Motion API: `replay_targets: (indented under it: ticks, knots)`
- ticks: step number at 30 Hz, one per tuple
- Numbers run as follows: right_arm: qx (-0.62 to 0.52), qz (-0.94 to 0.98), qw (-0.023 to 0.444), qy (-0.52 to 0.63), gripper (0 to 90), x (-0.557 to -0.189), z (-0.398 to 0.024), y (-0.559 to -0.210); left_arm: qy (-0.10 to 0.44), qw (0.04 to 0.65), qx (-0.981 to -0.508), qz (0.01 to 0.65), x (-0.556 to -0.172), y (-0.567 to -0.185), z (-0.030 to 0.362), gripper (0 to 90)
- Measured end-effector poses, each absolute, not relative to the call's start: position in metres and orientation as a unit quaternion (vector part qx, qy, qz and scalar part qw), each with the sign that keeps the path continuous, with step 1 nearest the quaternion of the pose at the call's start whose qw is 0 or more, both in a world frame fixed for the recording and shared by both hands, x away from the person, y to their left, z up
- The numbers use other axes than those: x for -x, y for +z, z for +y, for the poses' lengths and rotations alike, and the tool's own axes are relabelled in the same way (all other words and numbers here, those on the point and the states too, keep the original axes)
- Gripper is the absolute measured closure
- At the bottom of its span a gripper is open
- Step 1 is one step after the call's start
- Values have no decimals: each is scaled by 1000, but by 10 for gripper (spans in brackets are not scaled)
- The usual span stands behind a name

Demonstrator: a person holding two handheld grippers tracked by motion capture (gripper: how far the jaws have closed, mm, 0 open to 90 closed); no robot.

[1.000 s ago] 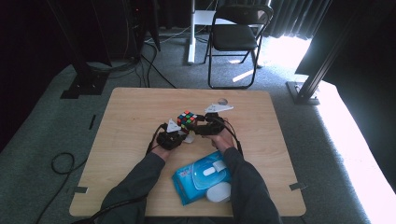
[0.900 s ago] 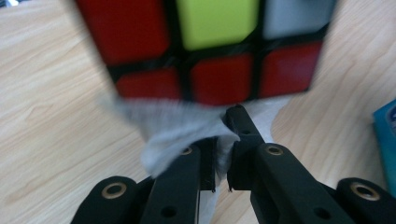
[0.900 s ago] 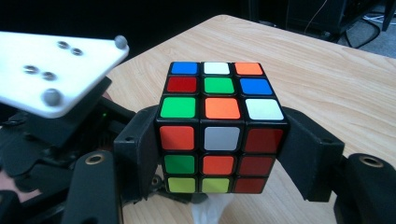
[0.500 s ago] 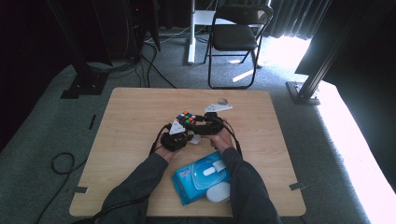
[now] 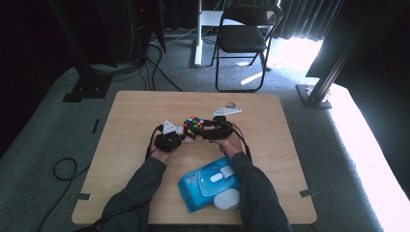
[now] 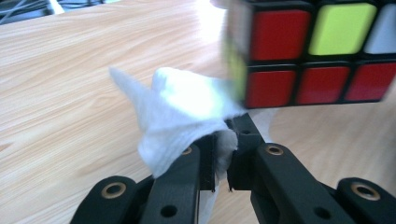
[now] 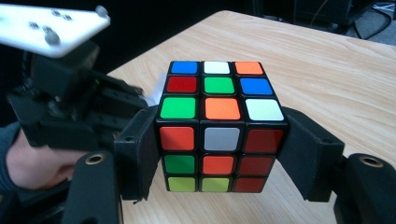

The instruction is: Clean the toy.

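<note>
Near the middle of the table point(image 5: 130, 121), the right tongs point(image 7: 219, 149) are clamped on the two sides of a puzzle cube point(image 7: 218, 126), holding it off the wood. Just beside it, the left tongs point(image 6: 219, 154) are pinched together on a white wipe point(image 6: 182, 116), which touches the cube's side.

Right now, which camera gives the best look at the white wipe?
The left gripper view: the white wipe sits large, pinched between the jaws beside the cube. The high view shows a tiny pale scrap; in the right gripper view I can't make it out.
</note>
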State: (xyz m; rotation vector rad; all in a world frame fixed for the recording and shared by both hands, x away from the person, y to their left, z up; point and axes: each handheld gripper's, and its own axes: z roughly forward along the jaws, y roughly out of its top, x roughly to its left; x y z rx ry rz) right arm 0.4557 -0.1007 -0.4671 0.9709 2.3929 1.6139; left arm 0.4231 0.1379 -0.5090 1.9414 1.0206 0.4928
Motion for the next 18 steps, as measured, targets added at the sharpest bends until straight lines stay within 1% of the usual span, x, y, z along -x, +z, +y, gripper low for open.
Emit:
replay_targets:
  ticks: [6, 18]
  knots:
    - [-320, 794, 59, 513, 344, -457, -102, -472, 200, 429, -769, 430, -424, -509, 154, 835]
    - [-320, 807, 81, 490, 344, -460, -101, -480, 205, 408, -765, 453, -425, -514, 169, 833]
